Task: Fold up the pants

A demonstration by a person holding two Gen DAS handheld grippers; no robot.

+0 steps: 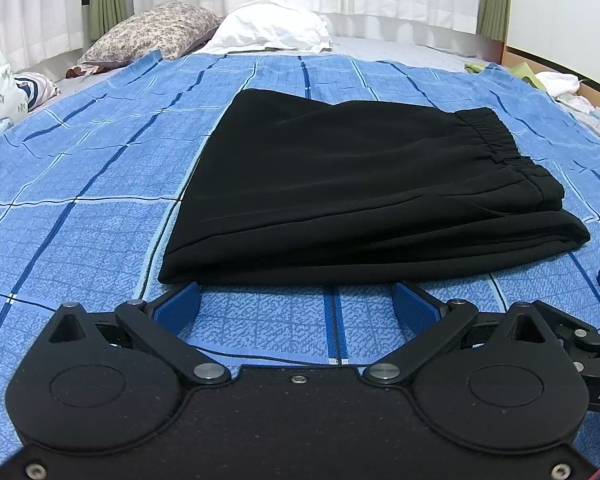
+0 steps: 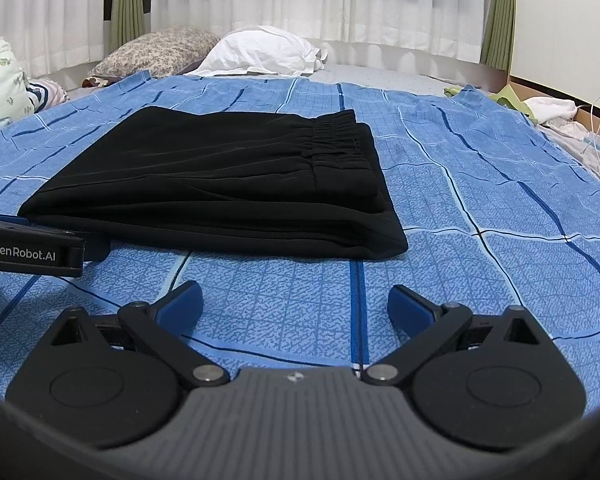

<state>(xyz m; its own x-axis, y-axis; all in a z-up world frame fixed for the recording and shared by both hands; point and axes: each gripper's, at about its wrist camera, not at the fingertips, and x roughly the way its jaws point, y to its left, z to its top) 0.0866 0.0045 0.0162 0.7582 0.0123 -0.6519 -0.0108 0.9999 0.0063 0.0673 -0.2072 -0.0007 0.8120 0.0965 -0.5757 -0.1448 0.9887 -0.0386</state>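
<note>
**Folded pants lying on the bedspread, both grippers spread and empty**

Blue checked bedspread [image 1: 100, 184] is filling most of both frames, lying fairly flat with light wrinkles toward the right side. White curtains [image 2: 340, 4] are hanging across the top of each view, with green drapes at the upper corners.

Black pants [image 1: 360, 184] are lying folded into a thick stack at centre in the left wrist view, and at centre left in the right wrist view [image 2: 220, 184]. The elastic waistband [image 1: 488, 136] is sitting at the stack's right end, layers showing along the near edge.

Left gripper [image 1: 296, 300] is sitting at bottom centre, its blue fingers spread wide and holding nothing; the tips are lying just at the near edge of the pants, touching or not I cannot tell. Right gripper [image 2: 296, 304] is likewise gaping wide and empty, resting low over bare bedspread, apart from the stack's near right corner. Open cloth is running to the right of the pants and between the fingers.

A floral pillow [image 1: 152, 32] and a white pillow [image 1: 276, 28] are lying at upper centre left. Loose white cloth [image 2: 552, 108] is bunching at the right edge.
</note>
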